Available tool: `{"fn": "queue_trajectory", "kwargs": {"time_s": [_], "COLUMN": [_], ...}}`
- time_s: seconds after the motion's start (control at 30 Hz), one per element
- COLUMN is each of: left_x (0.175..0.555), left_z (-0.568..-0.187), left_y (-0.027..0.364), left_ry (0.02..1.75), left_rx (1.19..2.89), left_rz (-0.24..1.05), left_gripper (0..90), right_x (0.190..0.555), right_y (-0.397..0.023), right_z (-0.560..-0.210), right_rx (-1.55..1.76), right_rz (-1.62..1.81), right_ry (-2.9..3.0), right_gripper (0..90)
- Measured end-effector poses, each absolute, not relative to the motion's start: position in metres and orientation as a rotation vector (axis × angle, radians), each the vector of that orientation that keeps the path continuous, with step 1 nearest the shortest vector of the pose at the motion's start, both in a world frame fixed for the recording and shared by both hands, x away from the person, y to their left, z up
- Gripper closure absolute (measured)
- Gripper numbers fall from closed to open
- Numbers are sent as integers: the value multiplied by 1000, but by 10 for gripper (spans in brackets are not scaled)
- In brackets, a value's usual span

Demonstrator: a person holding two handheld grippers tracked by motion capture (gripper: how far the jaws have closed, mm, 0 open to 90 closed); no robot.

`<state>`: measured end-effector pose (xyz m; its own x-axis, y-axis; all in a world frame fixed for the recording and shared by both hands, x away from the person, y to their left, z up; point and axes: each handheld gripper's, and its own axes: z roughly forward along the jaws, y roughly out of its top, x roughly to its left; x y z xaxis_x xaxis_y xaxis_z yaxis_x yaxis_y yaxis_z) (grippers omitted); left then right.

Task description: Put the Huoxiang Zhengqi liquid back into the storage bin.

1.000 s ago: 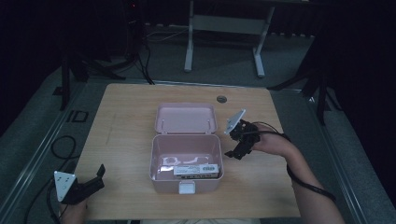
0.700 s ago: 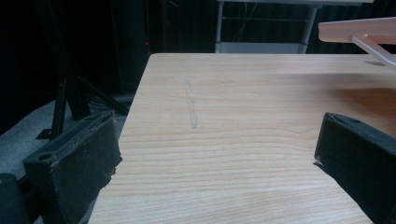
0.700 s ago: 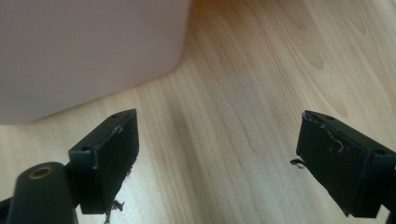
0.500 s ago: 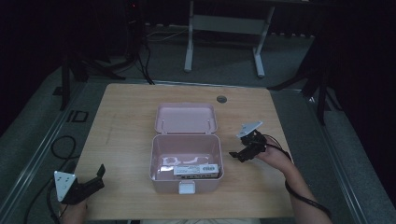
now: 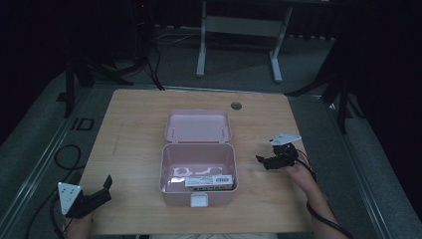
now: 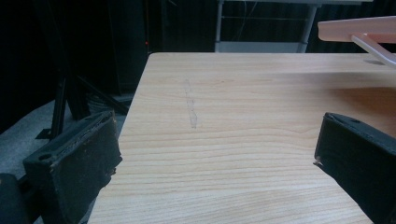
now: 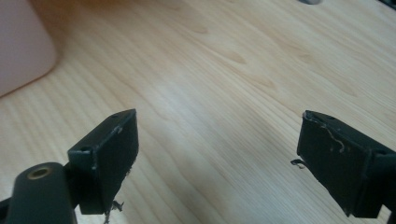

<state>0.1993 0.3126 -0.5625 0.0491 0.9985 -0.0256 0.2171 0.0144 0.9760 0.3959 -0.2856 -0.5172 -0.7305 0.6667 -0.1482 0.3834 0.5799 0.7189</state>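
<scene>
A pale pink box (image 5: 198, 172) sat near the middle of the wooden table (image 5: 129, 134), its lid (image 5: 198, 126) thrown back flat on the far side and a white latch (image 5: 199, 200) on its near wall. Inside, along the near part of the floor, lay a white-labelled packet (image 5: 209, 182) with a barcode, and a thin white curved piece (image 5: 180, 172) lay just left of it; what either item was could not be told. The left gripper (image 5: 105, 185) hovered at the near-left corner of the table, well apart from the box, held by a hand at the bottom edge; in the left gripper view its jaws stood wide apart with bare wood between them and the edge of the pink lid (image 6: 357, 29) at the upper right. The right gripper (image 5: 263, 161) was to the right of the box, near but not touching it, pointing left toward the box wall. In the right gripper view its jaws were also spread wide over empty tabletop, with a corner of the pink box (image 7: 21, 44) at the upper left. A small round dark grommet (image 5: 236, 105) sat in the table near the far edge, beyond the lid.
</scene>
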Motion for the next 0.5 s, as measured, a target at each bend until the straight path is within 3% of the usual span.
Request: {"fn": "queue_trajectory", "kwargs": {"time_s": [0.5], "left_x": [199], "left_z": [-563], "left_y": [313], "left_ry": [1342], "left_rx": [1374], "left_rz": [1046], "left_gripper": [2], "right_x": [394], "right_y": [-315], "right_z": [-529], "right_rx": [1097], "right_rz": [985], "right_ry": [2210], "right_gripper": [118]}}
